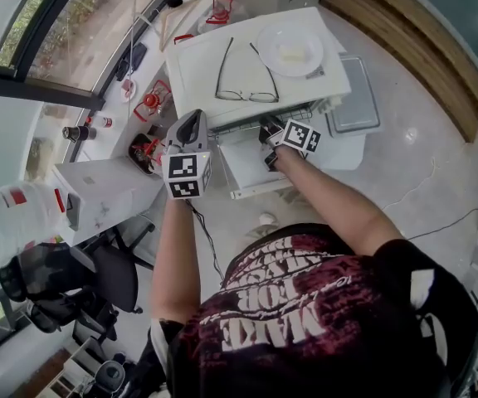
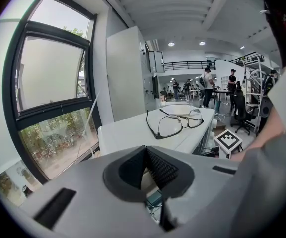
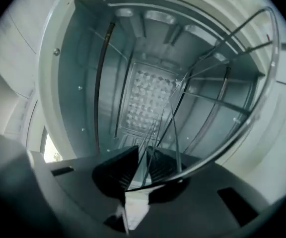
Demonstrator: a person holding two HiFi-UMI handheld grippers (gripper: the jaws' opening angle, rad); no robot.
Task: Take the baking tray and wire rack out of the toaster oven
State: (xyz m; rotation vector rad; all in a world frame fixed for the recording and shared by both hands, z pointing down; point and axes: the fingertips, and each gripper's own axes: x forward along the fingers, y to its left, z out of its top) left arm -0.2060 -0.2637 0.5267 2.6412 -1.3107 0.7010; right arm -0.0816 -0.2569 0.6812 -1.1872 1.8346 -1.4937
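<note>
The white toaster oven (image 1: 197, 73) stands with its door (image 1: 251, 172) folded down. My right gripper (image 1: 268, 135) is at the oven mouth, shut on the front edge of the wire rack (image 1: 247, 123). In the right gripper view the rack's (image 3: 222, 83) thin wires run between my pads (image 3: 118, 170), and its rim crosses in front of the oven cavity (image 3: 83, 73). A grey baking tray (image 1: 355, 106) lies on the table right of the oven. My left gripper (image 1: 191, 123) is raised at the oven's front left corner, shut and holding nothing (image 2: 145, 155).
A pair of glasses (image 1: 243, 77) and a white plate (image 1: 290, 50) lie on the oven's top (image 2: 133, 133). Red utensils (image 1: 152, 102) and small jars sit on the sill at left. A white box (image 1: 106, 193) stands to the left, with office chairs (image 1: 98, 280) below it.
</note>
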